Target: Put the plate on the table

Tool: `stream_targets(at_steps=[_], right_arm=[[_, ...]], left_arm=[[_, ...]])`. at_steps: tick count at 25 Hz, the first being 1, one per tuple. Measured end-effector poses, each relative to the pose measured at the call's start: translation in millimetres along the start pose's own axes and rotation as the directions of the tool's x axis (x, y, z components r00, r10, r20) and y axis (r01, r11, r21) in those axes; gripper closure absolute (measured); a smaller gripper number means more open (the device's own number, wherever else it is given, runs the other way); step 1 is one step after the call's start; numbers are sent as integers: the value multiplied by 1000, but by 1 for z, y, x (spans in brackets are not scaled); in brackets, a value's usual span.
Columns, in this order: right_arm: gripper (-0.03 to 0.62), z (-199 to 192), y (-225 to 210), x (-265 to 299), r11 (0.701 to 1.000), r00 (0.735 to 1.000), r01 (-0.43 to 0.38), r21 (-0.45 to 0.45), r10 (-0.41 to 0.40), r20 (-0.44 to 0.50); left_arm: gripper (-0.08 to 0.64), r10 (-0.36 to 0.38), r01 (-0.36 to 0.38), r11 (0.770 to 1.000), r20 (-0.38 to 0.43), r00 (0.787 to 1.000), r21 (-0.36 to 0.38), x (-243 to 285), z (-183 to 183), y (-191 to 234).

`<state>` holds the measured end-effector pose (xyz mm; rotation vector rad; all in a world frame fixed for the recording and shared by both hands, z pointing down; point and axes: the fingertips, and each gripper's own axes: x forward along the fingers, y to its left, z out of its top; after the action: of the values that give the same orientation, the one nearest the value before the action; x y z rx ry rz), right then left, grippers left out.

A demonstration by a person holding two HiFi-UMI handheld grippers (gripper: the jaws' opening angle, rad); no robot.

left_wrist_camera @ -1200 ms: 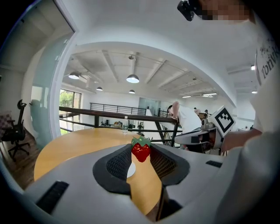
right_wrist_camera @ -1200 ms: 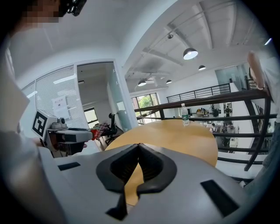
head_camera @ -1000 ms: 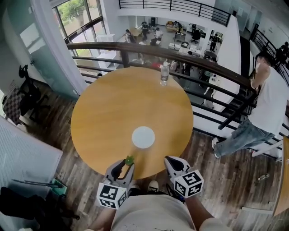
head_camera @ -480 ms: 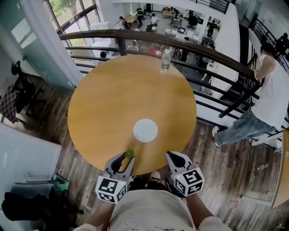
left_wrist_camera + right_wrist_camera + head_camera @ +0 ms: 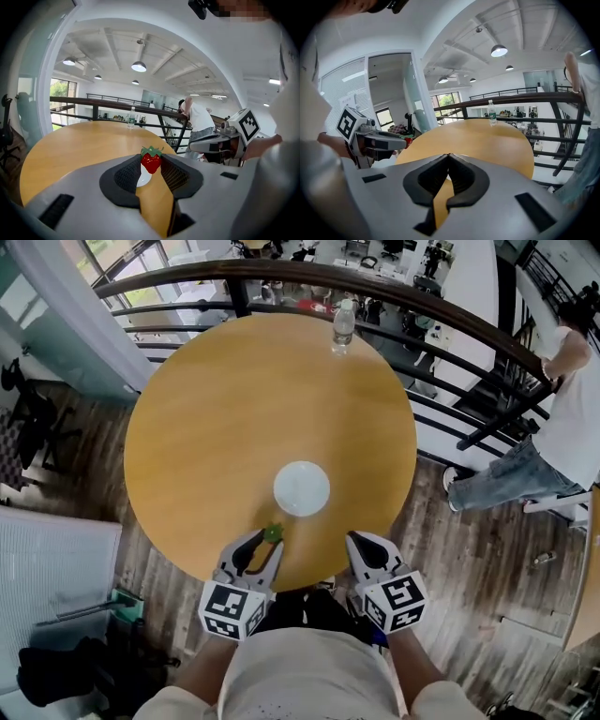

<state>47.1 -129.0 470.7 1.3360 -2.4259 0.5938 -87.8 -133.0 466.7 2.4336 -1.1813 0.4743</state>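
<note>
left gripper [image 5: 266, 542] is low over the near edge of the round light-wood table [image 5: 225, 409], and its two jaws are clamped on a small red strawberry with a green leafy top [image 5: 151, 161]. the dark ribbed pads press the fruit from both sides, right at the tips.

straight ahead of that strawberry, a touch toward the right gripper's side, there's the round white plate [image 5: 301, 488]. it lies flat on the tabletop, close to the left tips but apart from them. neither gripper touches it.

over to the right gripper [image 5: 448, 155]: jaws brought together, tips meeting, nothing between them. it sits level with the left gripper at the table's near rim, the two side by side with a gap between, and the plate lies ahead of that gap, nearer the left one.

far beyond both grippers, at the table's opposite edge, a clear plastic water bottle [image 5: 343, 327] stands upright. behind it curves a dark metal railing [image 5: 281, 276]. off past the right gripper's outer side, well away from the table, a person in a white shirt and blue jeans [image 5: 562, 427] leans at that railing.
</note>
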Motion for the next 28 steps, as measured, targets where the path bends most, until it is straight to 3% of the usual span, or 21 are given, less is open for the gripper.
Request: stream_targets(at_steps=[10, 28], right_arm=[[572, -16, -33, 42, 999, 999, 29, 33, -29, -21], [572, -44, -73, 83, 995, 997, 56, 85, -51, -65]], left_arm=[[413, -8, 11, 998, -57, 998, 63, 60, -4, 23], [413, 3, 45, 981, -250, 968, 189, 162, -63, 54]])
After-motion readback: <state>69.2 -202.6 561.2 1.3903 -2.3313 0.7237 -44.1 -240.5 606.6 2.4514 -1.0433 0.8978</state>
